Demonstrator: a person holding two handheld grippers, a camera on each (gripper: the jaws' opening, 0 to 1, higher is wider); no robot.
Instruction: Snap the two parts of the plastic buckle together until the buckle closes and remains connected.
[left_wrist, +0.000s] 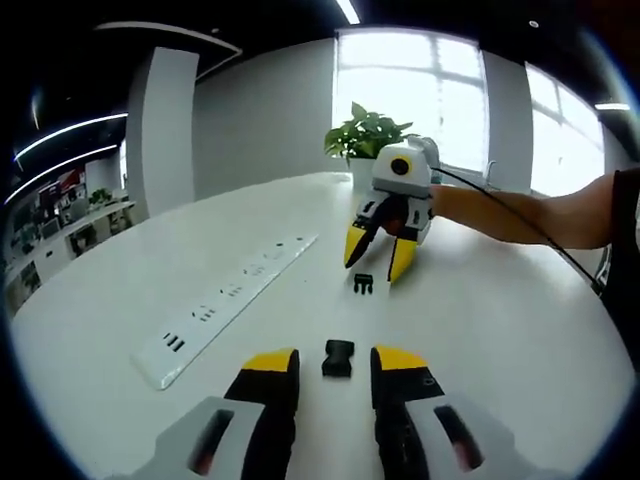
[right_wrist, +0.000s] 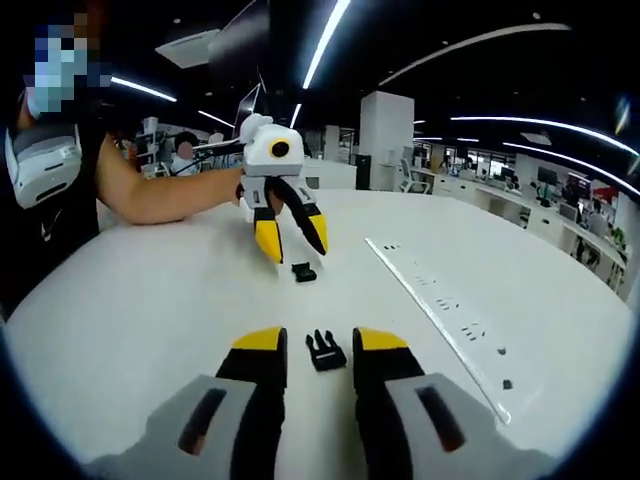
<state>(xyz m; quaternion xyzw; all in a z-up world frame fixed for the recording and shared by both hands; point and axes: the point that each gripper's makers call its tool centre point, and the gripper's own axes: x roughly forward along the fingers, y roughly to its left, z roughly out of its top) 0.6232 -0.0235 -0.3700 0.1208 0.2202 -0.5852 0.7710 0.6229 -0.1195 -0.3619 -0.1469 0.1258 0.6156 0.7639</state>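
Buckle halves are lying apart on the surface (left_wrist: 480, 320), socket (left_wrist: 338, 357) between the open, empty left gripper (left_wrist: 335, 362), pronged half (right_wrist: 325, 351) between the open, empty right gripper (right_wrist: 320, 345); either risks skidding off if pinched crooked.

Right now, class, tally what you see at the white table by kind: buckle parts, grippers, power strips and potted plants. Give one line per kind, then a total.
Buckle parts: 2, the socket half and the pronged half
Grippers: 2, left gripper and right gripper
Power strips: 1, power strip
Potted plants: 1, potted plant
Total: 6
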